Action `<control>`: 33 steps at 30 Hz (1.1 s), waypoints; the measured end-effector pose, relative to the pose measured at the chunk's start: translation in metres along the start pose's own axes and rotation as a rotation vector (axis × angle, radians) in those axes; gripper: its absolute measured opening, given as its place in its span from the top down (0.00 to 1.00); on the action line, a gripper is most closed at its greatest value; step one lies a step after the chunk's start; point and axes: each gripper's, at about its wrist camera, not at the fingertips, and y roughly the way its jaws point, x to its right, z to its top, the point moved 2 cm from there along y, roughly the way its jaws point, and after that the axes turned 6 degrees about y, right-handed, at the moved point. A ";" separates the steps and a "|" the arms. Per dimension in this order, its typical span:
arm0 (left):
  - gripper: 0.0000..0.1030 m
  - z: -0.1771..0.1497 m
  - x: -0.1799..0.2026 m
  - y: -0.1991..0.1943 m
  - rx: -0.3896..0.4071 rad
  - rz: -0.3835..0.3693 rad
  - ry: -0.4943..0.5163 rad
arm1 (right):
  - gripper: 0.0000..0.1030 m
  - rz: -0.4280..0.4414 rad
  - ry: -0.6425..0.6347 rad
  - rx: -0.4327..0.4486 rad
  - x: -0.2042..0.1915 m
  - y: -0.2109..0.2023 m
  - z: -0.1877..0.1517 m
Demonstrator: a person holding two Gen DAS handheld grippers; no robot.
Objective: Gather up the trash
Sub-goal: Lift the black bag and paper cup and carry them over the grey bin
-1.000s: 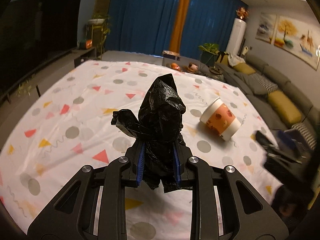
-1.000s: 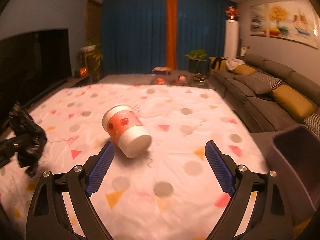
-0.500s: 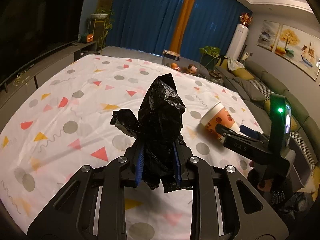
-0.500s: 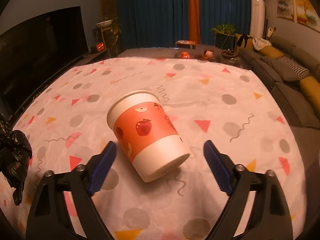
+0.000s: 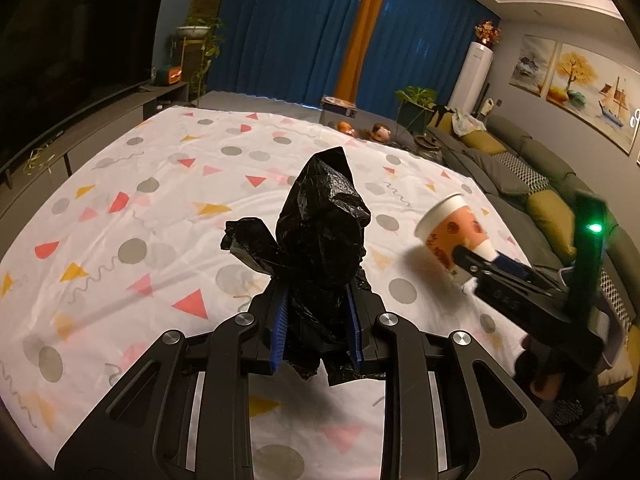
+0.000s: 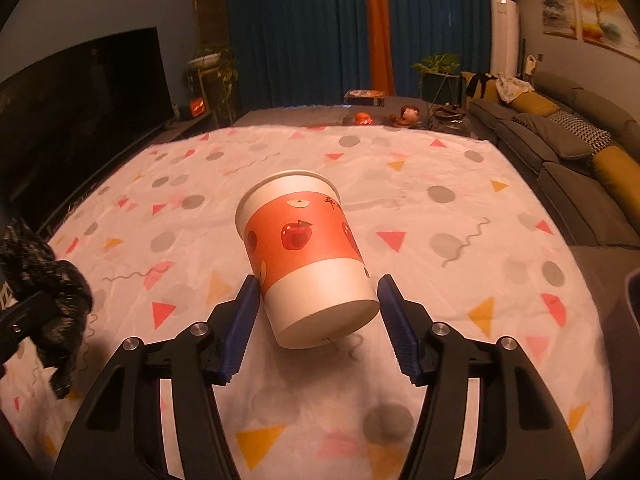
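Note:
My left gripper (image 5: pixel 316 320) is shut on a crumpled black plastic bag (image 5: pixel 320 240) and holds it above the patterned sheet (image 5: pixel 160 208). An orange and white paper cup with apple prints (image 6: pixel 308 256) lies on its side, base toward me. My right gripper (image 6: pixel 318 312) is open, its blue pads (image 6: pixel 244 320) on either side of the cup's base, close to it. The cup (image 5: pixel 452 232) and the right gripper also show at the right of the left wrist view. The bag (image 6: pixel 52 300) shows at the left edge of the right wrist view.
The white sheet with coloured triangles and dots covers a large flat surface. A grey sofa with yellow cushions (image 6: pixel 580 148) runs along the right. A dark TV (image 5: pixel 72 80) on a low cabinet is at the left. Blue curtains and plants stand at the back.
My right gripper has moved forward to the cup and narrowed, so its pads now flank the cup's base. My left gripper still holds the black bag, almost unmoved.

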 end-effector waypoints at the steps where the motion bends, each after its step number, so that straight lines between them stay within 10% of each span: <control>1: 0.77 0.000 0.001 0.001 -0.001 0.001 0.003 | 0.42 0.000 0.007 0.015 0.002 -0.008 -0.001; 33: 0.77 -0.030 0.167 -0.046 -0.005 -0.257 0.256 | 0.42 -0.143 0.186 0.298 0.109 -0.218 -0.065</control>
